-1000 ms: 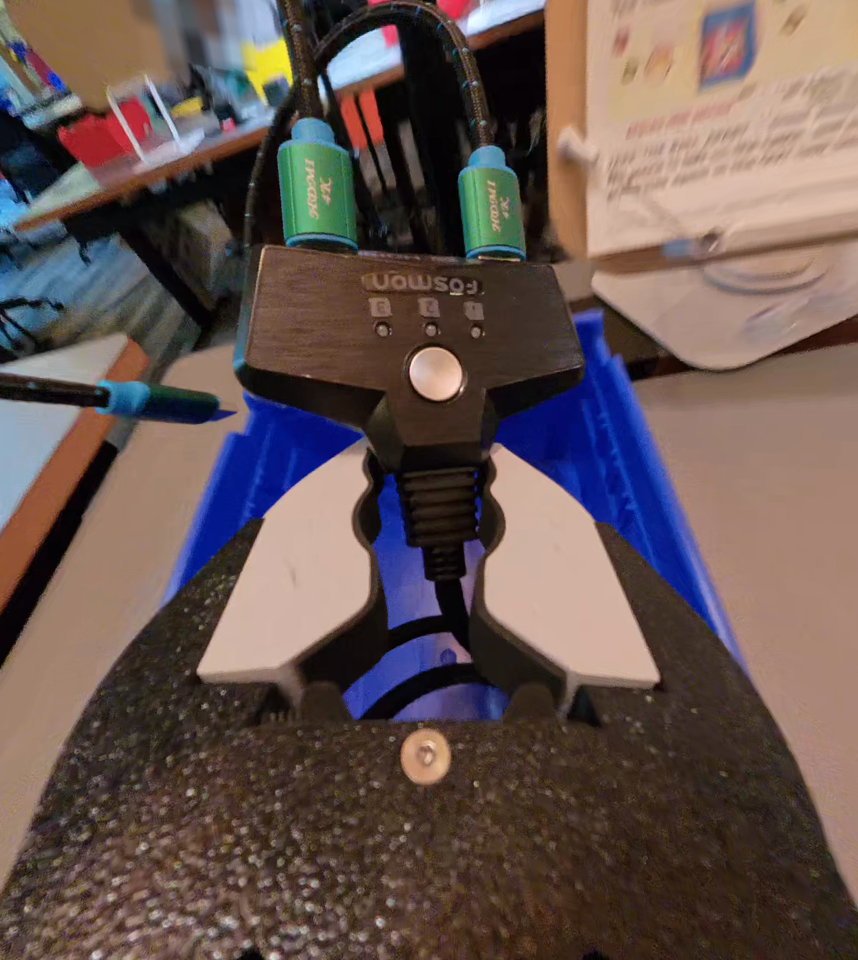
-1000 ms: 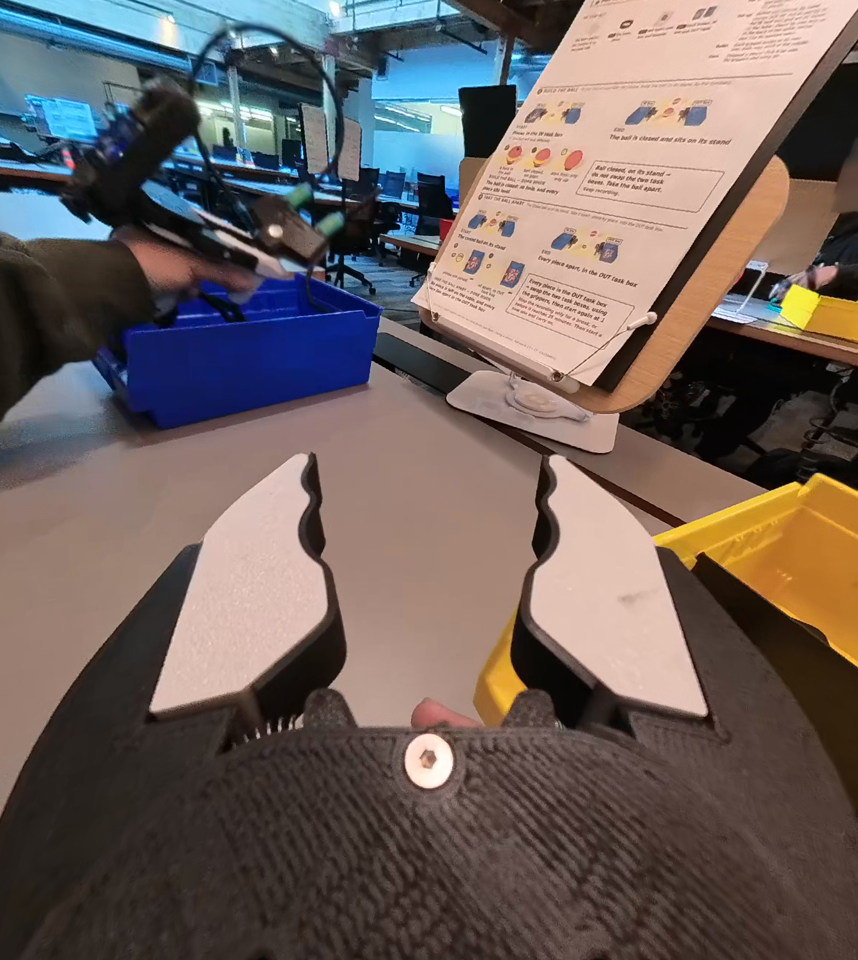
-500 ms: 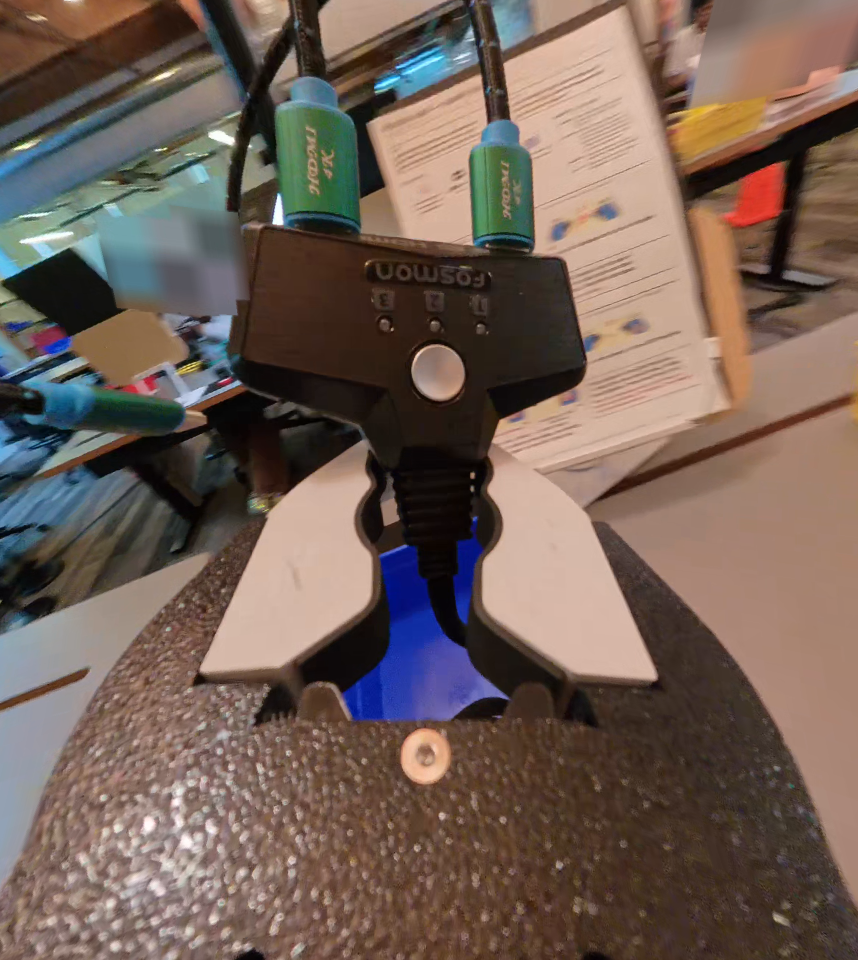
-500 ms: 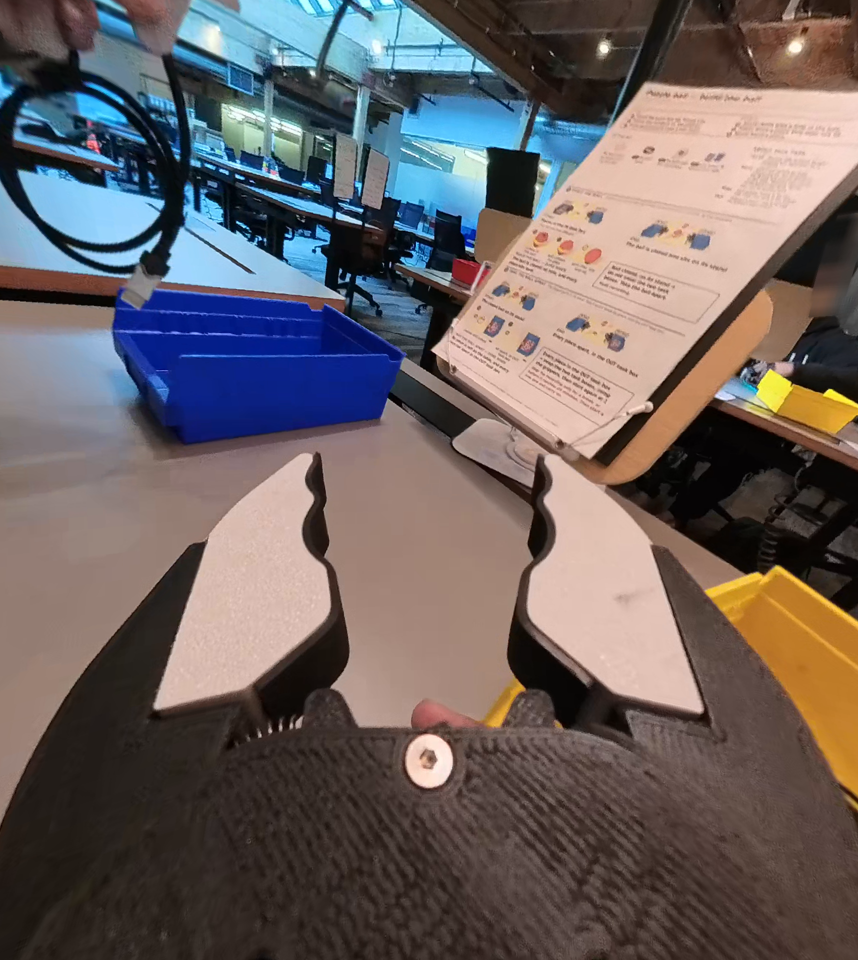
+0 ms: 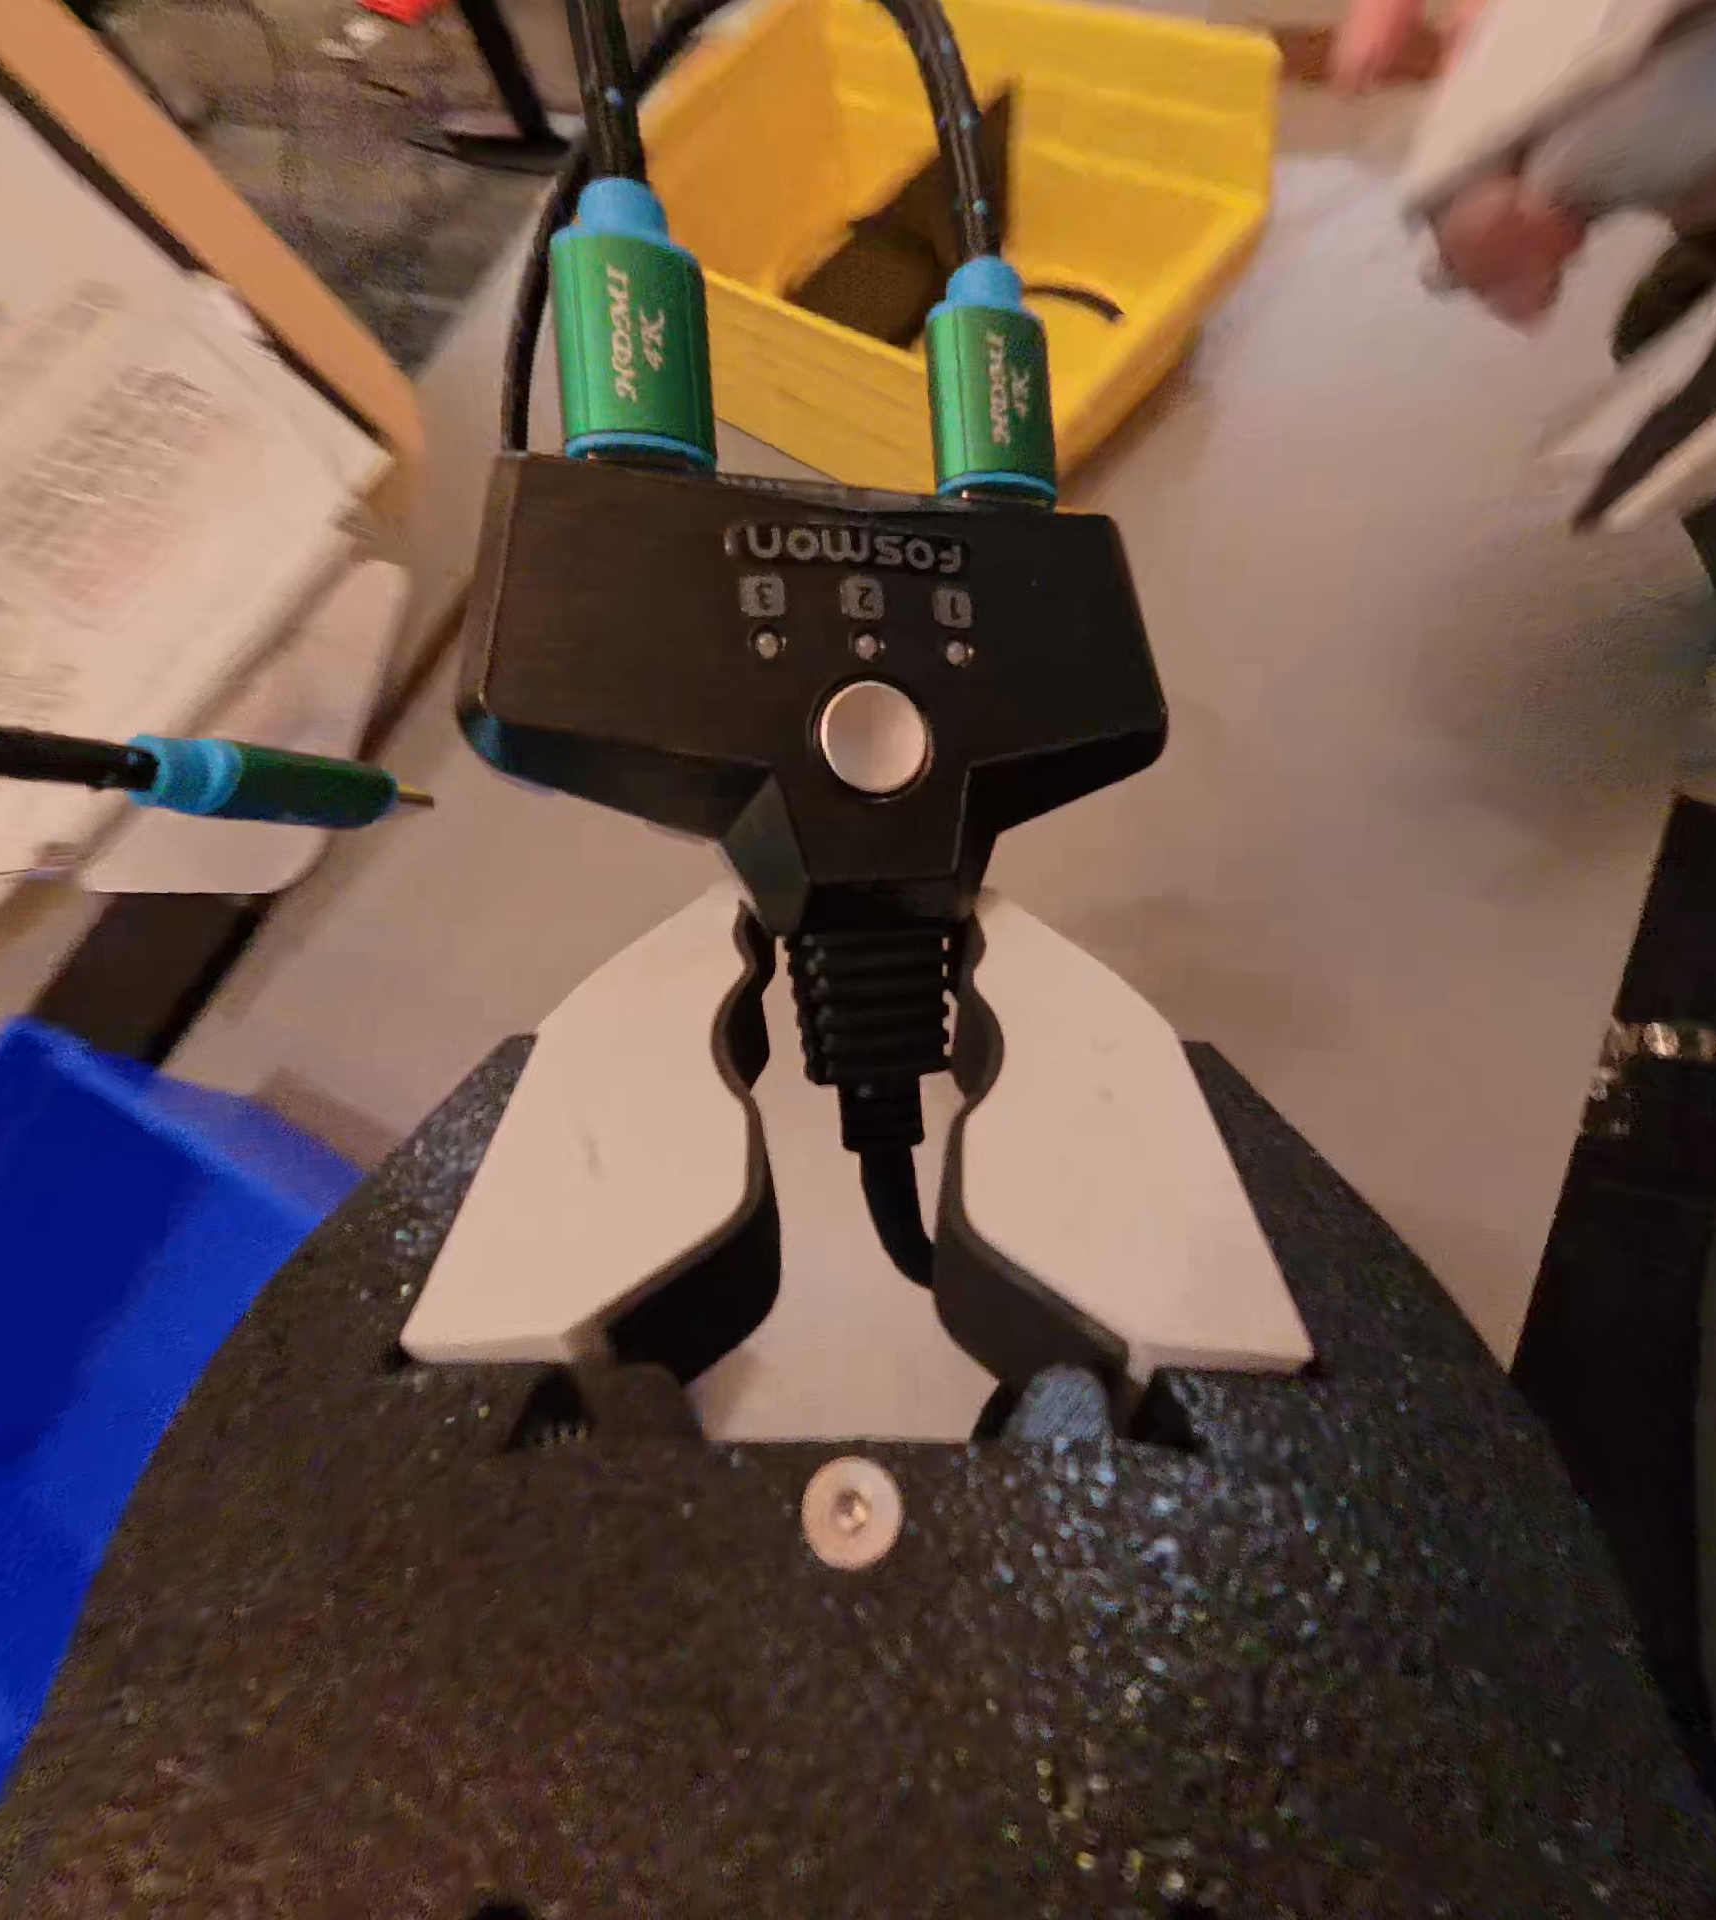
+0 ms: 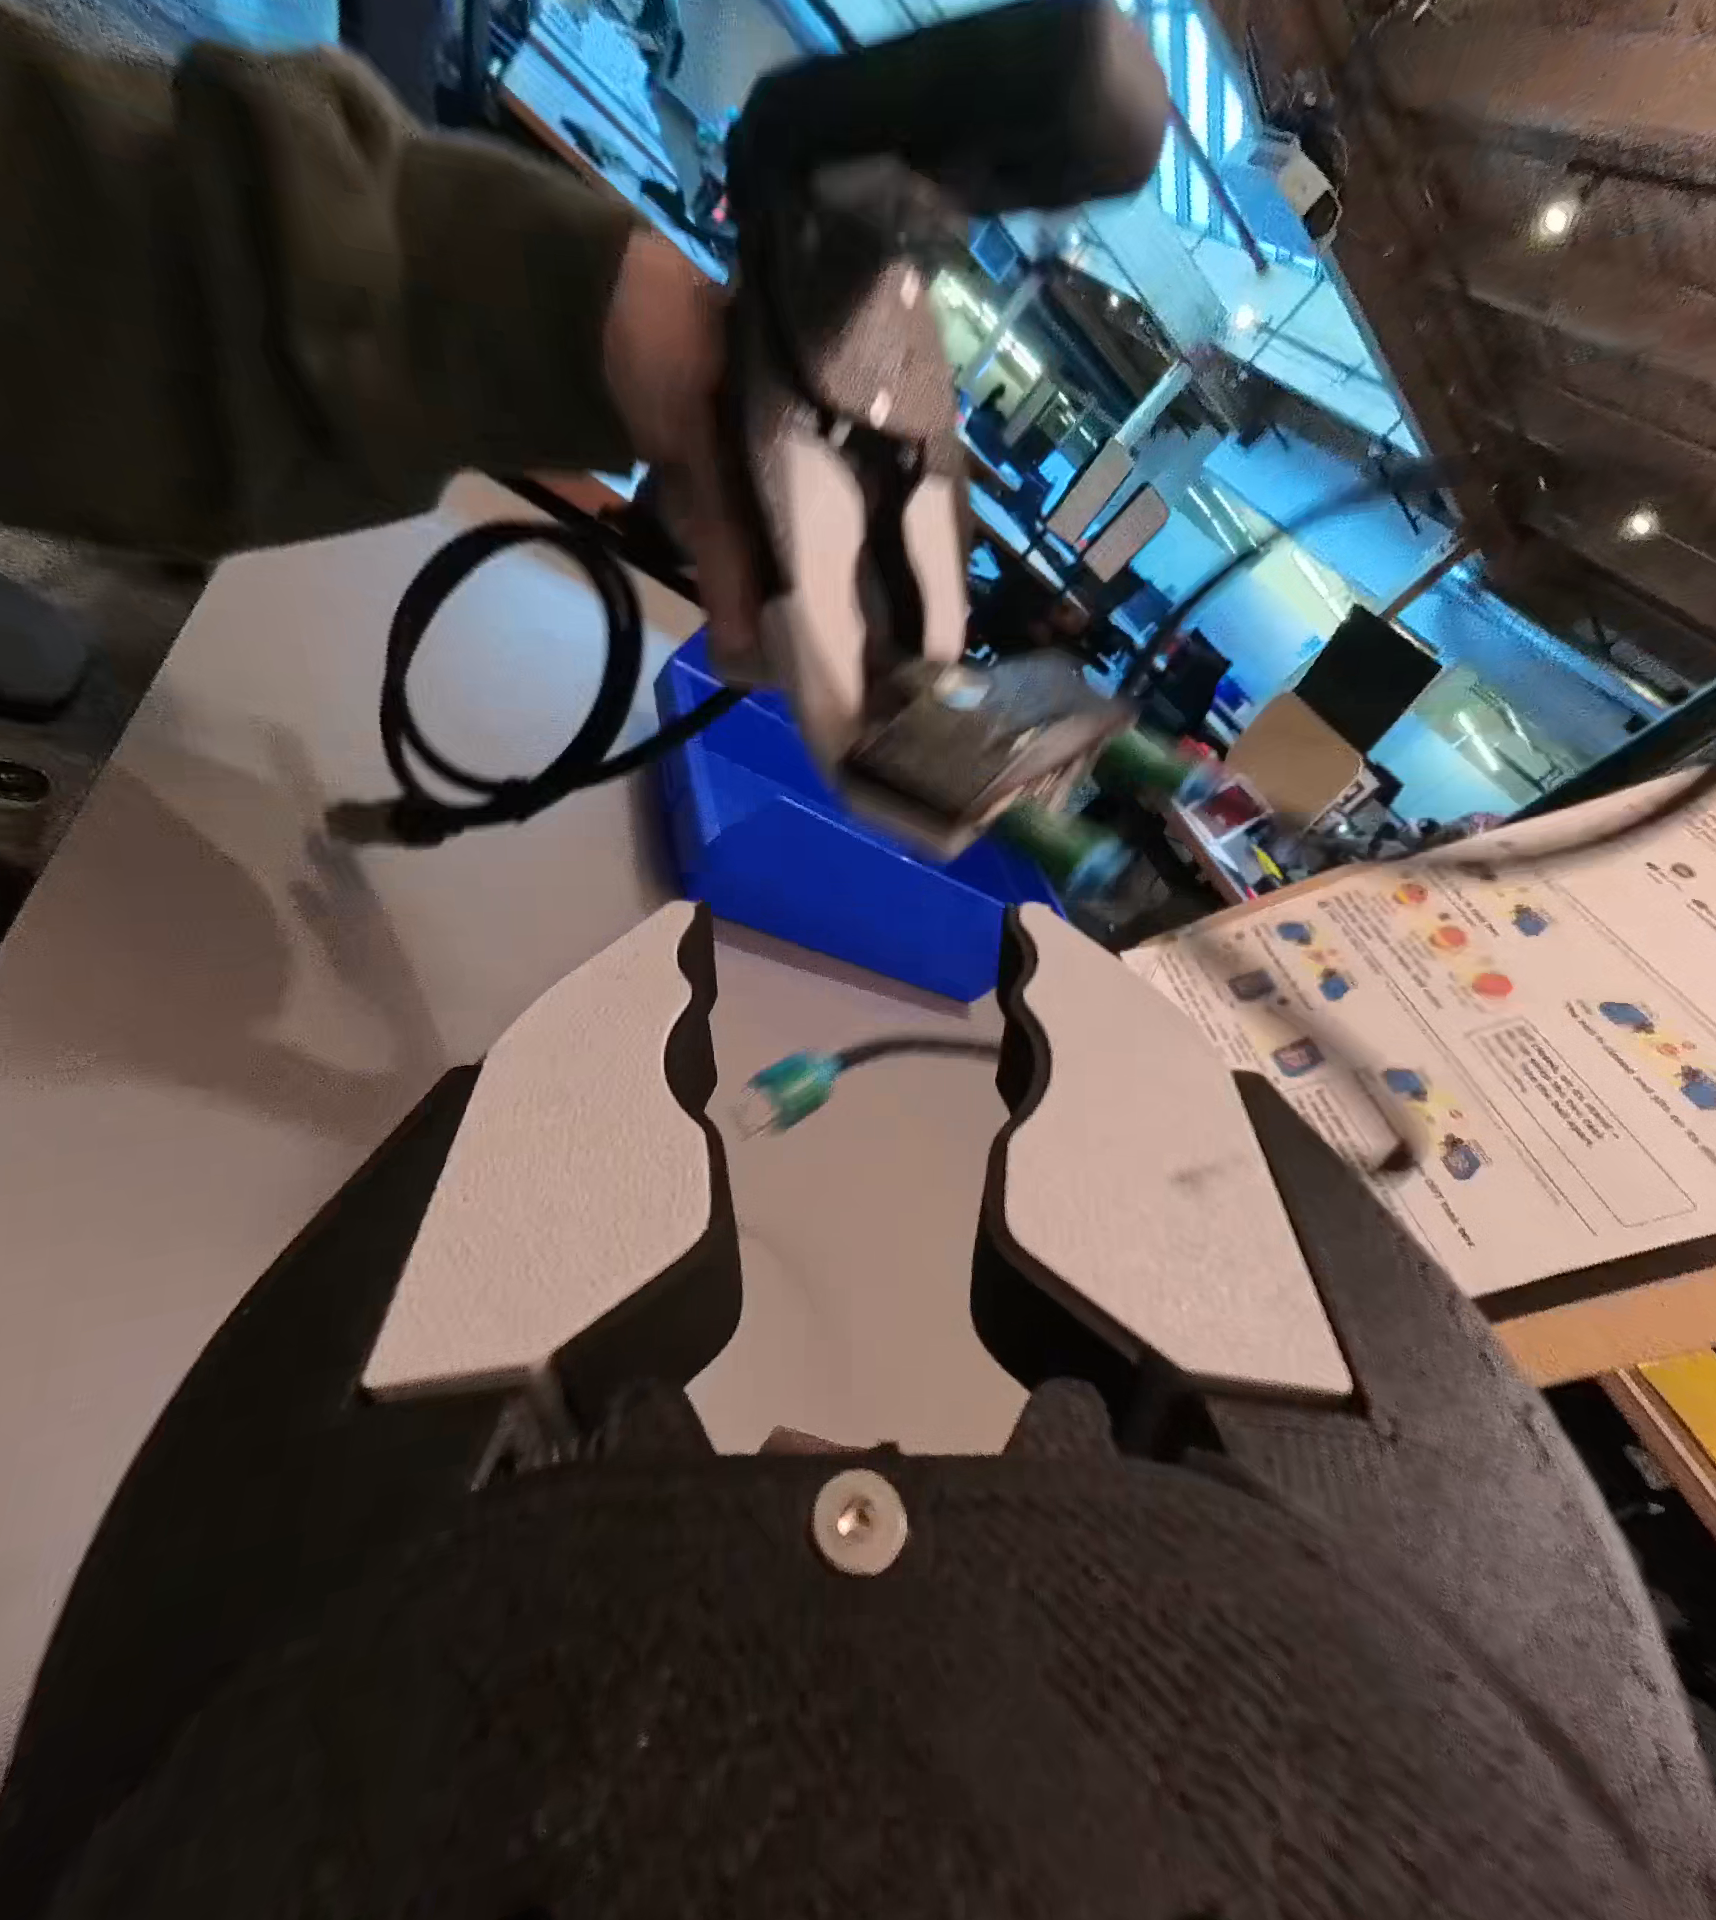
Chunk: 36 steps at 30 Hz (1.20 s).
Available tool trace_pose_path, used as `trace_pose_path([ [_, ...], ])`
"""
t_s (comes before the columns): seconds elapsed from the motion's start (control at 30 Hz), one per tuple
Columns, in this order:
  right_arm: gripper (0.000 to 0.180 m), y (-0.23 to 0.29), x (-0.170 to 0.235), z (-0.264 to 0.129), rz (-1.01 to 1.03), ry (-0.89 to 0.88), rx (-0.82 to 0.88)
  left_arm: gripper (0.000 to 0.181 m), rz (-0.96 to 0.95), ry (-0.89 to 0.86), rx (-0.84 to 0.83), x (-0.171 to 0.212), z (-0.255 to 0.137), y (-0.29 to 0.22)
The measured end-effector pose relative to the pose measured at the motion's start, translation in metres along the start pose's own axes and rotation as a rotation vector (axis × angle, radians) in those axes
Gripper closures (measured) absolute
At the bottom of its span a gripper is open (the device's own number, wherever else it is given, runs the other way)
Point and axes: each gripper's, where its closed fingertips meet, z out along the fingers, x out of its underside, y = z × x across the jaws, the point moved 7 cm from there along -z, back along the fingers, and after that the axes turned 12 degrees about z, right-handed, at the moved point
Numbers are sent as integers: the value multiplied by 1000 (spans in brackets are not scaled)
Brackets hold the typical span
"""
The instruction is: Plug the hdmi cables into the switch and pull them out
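My left gripper (image 5: 859, 935) is shut on the ribbed neck of the black HDMI switch (image 5: 812, 665) and holds it in the air. Two green HDMI plugs (image 5: 630, 343) (image 5: 989, 390) sit in its far ports. A third green plug (image 5: 282, 784) hangs loose at the left, out of the switch. My right gripper (image 6: 854, 935) is open and empty. The loose green plug (image 6: 797, 1081) hangs beyond the gap between its fingers. The left gripper (image 6: 859, 623) with the switch (image 6: 968, 758) shows above, blurred.
A blue bin (image 5: 54, 1299) (image 6: 833, 873) stands on the grey table (image 6: 158, 1039). A yellow bin (image 5: 937, 187) lies beyond the switch. An instruction sheet on a wooden stand (image 6: 1519, 1060) is at the right. A coiled black cable (image 6: 511, 686) hangs below the person's sleeve (image 6: 241, 260).
The left gripper has swung with the switch from over the blue bin toward the yellow bin. The right gripper has turned left, now facing the left gripper and the loose plug.
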Motion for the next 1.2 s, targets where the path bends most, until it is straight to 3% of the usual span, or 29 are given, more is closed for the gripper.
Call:
trace_pose_path([
  [0.23,130,-2,47,21,93,110,-87,152,55,16,206,36,64,-48],
  [0.5,150,7,98,28,180,218,-288,152,31,-51,269,39,76,-52],
  [0.77,156,9,97,32,225,107,-352,151,28,-149,354,43,71,-51],
  [1.0,158,9,85,36,318,7,-375,147,125,-137,260,53,73,-58],
  [1.2,158,12,78,39,274,17,-342,145,47,-299,213,62,72,-59],
])
